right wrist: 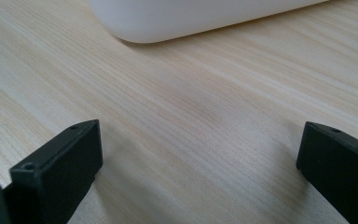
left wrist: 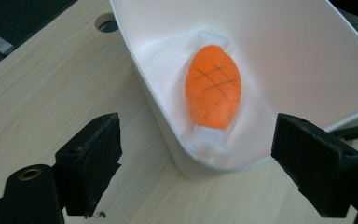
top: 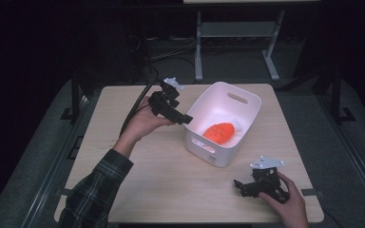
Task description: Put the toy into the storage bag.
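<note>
A pale wooden counter (top: 138, 166) carries a white plastic bin (top: 247, 102) with cut-out handles, set toward its far right corner and turned at an angle to the counter's edges. Inside, on the bin's floor toward the near wall, lies an orange toy shaped like a piece of meat on the bone (top: 220, 132), scored with a crosshatch and tipped with white ends. Its long axis runs roughly from the bin's near-left side toward its far-right side, one white end (left wrist: 206, 140) pointing at the wall nearest the left gripper (top: 183, 116).

That left gripper hangs just above the bin's left rim, jaws spread wide and holding nothing, tilted down toward the toy. It looks placed either to reach in for the toy or just after letting it go; the pictures do not settle which.

The right gripper (top: 240, 186) rests low near the counter's near right corner, well apart from the bin, its jaws also spread and empty over bare wood, seemingly parked out of the way while the left does the work.
</note>
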A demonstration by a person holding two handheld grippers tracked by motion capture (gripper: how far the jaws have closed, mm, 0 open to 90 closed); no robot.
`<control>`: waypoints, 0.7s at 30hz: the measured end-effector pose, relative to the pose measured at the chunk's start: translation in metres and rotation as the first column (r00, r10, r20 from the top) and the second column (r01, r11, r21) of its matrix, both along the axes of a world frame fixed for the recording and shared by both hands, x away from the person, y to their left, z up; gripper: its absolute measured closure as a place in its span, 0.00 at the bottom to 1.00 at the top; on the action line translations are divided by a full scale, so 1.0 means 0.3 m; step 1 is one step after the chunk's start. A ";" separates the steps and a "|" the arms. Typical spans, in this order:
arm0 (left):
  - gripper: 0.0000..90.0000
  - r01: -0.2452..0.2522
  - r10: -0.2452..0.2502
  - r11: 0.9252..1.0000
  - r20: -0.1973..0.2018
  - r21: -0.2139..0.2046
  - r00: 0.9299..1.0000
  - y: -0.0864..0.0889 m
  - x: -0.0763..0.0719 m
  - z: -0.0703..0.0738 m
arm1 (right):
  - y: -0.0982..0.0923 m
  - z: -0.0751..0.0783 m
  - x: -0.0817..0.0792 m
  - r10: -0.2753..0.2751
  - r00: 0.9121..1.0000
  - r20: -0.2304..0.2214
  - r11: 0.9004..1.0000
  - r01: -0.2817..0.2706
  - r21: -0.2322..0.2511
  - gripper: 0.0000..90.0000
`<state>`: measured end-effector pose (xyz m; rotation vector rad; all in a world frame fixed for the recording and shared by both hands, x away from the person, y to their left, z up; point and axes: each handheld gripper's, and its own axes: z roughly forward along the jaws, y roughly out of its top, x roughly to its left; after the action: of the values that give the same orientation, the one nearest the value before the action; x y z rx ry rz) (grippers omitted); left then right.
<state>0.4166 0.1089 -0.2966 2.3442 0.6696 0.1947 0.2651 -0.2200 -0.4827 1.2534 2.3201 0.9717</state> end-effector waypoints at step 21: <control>0.17 -0.049 0.050 0.997 0.027 -0.054 0.998 0.257 -0.167 -0.113 | 0.000 0.000 0.000 0.000 1.000 0.000 1.000 0.000 0.000 0.00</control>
<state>0.3665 0.1860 -0.3305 2.2715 0.7112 0.2287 0.2651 -0.2200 -0.4827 1.2535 2.3200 0.9711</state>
